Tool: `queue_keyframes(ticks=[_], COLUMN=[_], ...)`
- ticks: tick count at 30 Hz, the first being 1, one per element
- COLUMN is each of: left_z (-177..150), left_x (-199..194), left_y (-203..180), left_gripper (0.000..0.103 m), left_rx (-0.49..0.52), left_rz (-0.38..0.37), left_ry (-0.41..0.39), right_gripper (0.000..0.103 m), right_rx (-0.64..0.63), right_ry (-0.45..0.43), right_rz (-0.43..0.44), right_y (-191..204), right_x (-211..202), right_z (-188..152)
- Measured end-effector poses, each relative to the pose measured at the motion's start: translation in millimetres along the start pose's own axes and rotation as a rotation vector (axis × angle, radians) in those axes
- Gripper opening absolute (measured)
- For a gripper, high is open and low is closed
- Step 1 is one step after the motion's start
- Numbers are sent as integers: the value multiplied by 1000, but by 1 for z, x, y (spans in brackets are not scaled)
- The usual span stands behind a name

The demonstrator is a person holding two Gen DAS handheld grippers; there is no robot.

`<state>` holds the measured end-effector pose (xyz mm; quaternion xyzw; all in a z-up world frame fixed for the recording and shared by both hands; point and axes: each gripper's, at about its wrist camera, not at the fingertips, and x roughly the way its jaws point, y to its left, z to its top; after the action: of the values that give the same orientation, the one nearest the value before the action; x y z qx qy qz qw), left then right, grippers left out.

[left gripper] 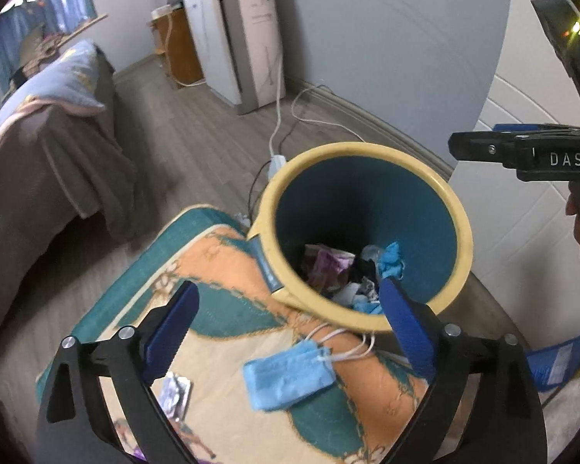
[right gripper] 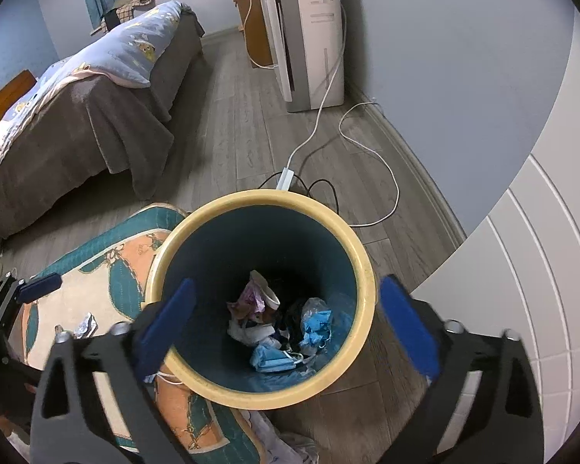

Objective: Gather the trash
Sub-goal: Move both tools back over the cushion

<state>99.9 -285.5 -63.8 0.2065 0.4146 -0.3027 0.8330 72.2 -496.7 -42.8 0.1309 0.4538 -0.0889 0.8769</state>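
Both tools are showing the same build: the left gripper (left gripper: 286,324) and the right gripper (right gripper: 286,324) are carrying matte black forked frames, silver round screw heads gleaming on top, and flat blue fingers (left gripper: 404,321) with finely ridged inner faces. White letters, DAS, are showing on the right one's black side.

A patterned rug (left gripper: 220,263) carries a blue mask (left gripper: 286,377) and crumpled wrapper (left gripper: 176,390).

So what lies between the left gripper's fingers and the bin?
In the left wrist view, a blue face mask lies on the rug, between the open left gripper and the bin, its ear loops reaching toward the rim.
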Motion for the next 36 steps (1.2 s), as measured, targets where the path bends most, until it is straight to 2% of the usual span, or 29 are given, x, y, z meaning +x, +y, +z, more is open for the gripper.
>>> queue_keyframes(ticks=[7,11,15,23,28,32,36], left_z=[-16,-31,-57,-118,-153,-178,-198], left_x=[-41,-69,-102,-145,-159,-155,-145], left_y=[34,55,82,125,137,138,133], left_gripper=[96,96,96,97,97,97,97], left_rx=[-91,-127,-162,-307,-371,-404,-380], left_rz=[49,104,182,262,282,280,229], left_ry=[-56,-77,-99,-83,-60,-13,-4], right_gripper=[97,97,97,97,97,97,97], right_rx=[-32,-76,-129,-230,-347,-370,-383], right_ry=[-2,-28,-57,-78,-51,-3,21], right_rz=[8,28,65,162,167,167,148], right_y=[20,44,76,154,203,228,244], right_x=[-14,-31,-50,-79,-81,-71,-56], right_z=[-1,-1,-2,-18,-43,-61,-73])
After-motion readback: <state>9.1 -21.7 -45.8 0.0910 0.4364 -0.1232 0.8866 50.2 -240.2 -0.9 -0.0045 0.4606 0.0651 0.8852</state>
